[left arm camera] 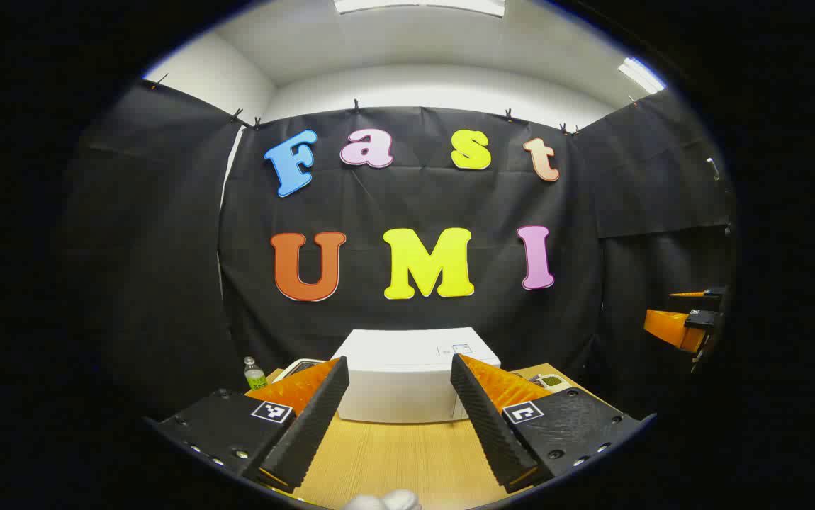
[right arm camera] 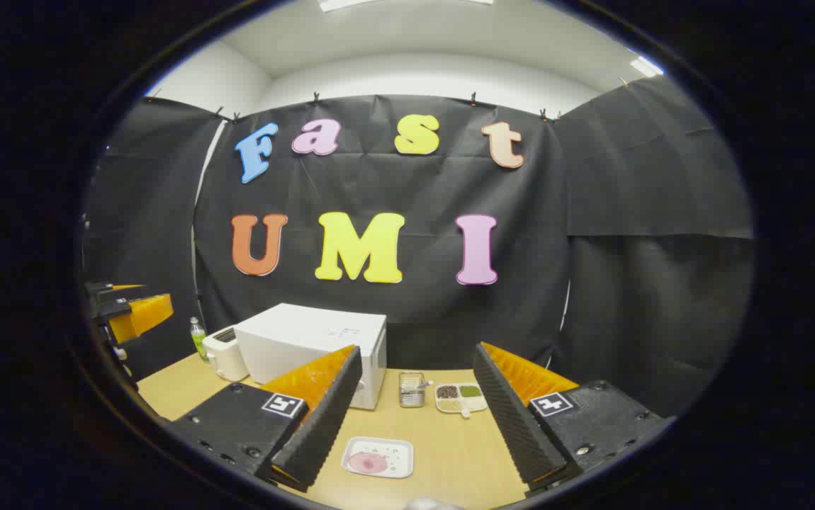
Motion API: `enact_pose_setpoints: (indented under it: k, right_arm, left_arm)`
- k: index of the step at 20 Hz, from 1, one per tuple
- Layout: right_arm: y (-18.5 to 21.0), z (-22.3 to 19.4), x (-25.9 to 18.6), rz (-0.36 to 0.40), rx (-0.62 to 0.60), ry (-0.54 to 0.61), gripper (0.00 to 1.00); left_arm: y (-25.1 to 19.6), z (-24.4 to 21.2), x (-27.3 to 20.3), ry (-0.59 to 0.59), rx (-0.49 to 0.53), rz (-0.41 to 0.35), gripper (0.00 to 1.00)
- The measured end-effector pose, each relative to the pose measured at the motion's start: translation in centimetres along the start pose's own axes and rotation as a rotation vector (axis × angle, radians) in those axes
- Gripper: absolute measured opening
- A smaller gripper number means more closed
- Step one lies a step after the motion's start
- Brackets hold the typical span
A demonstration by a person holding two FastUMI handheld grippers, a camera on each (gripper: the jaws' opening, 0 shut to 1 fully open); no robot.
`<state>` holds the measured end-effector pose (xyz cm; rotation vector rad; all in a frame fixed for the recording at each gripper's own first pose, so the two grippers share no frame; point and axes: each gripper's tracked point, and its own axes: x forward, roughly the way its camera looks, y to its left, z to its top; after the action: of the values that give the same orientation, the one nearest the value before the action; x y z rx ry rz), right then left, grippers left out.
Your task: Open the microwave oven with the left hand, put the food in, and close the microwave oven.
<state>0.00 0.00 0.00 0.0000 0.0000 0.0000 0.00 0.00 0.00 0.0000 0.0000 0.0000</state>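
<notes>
- Both grippers, left gripper [left arm camera: 397, 407] and right gripper [right arm camera: 414, 411], are spread wide and hold nothing.
- White box-shaped microwave oven [left arm camera: 407, 379], frame centre, looks closed; opening it comes first, I think.
- Next, left gripper must reach its door.

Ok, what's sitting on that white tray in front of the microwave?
A pinkish round piece of food lies on the white tray, left of its middle; dark specks dot the rest. The left finger of the right tongs covers the tray's near-left corner.

Closed white microwave [right arm camera: 312, 347]; plated food [right arm camera: 368, 462] nearby
</notes>
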Motion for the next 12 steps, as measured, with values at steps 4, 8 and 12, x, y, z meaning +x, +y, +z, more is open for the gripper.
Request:
enact_pose_setpoints:
  k: [4,8,12]
  right_arm:
    - [-0.3,-0.2,0.4,-0.004,0.007,0.007,1.00]
    - [-0.1,-0.3,0.8,-0.002,0.008,0.009,1.00]
    - [0.2,-0.5,1.4,0.008,0.010,0.012,1.00]
  left_arm:
    - [-0.2,0.1,0.3,-0.001,0.001,-0.005,0.92]
    - [-0.2,-0.2,0.7,0.005,0.002,-0.005,0.92]
    - [0.2,-0.2,1.3,0.002,0.002,0.005,0.92]
